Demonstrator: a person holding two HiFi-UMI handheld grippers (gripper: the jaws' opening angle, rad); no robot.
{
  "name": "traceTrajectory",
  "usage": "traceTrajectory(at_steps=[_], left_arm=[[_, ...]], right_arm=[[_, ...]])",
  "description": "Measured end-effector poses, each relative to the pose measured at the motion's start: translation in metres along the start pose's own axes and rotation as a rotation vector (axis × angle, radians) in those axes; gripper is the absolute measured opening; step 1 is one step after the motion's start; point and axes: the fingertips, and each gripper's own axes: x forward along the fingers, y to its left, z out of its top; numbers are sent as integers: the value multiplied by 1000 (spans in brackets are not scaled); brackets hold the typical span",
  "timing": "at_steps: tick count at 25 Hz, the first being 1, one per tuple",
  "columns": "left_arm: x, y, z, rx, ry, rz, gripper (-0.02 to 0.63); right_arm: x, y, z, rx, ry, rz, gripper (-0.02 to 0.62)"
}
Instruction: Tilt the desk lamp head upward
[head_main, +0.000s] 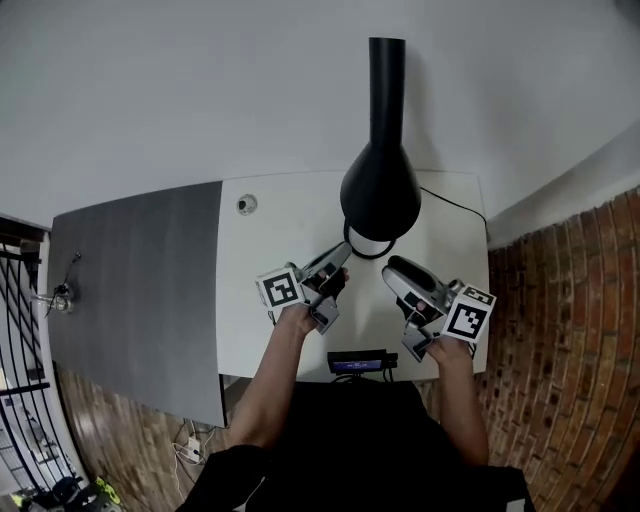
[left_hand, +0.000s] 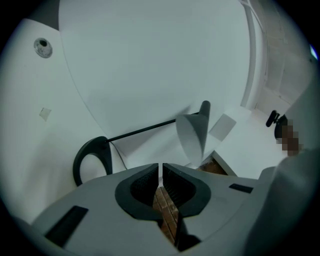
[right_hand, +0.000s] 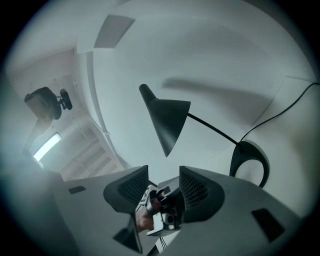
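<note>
Left tool (head_main: 343, 252), clenched empty, and right tool (head_main: 392, 268), released, hang clear of the black cone-shaped lamp head (head_main: 380, 190), seemingly leaving it free above the white surface (head_main: 245, 310).

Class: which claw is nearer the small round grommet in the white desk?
Left. The left claw sits right of the small round grommet; the right claw sits farther right, beyond the black lamp base.

Lamp head (head_main: 381, 190) over the desk (head_main: 280, 235), left tongs (head_main: 343, 253) and right tongs (head_main: 391, 268) just before it.
</note>
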Motion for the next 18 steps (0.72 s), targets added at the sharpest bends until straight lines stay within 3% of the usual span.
traceTrajectory(at_steps=[9, 18], left_arm=[[19, 109, -36, -160, 57, 161, 32], [30, 143, -60, -219, 105, 255, 20]], right_arm=[[16, 5, -10, 3, 22, -11, 176], [21, 3, -15, -8, 36, -15, 176]])
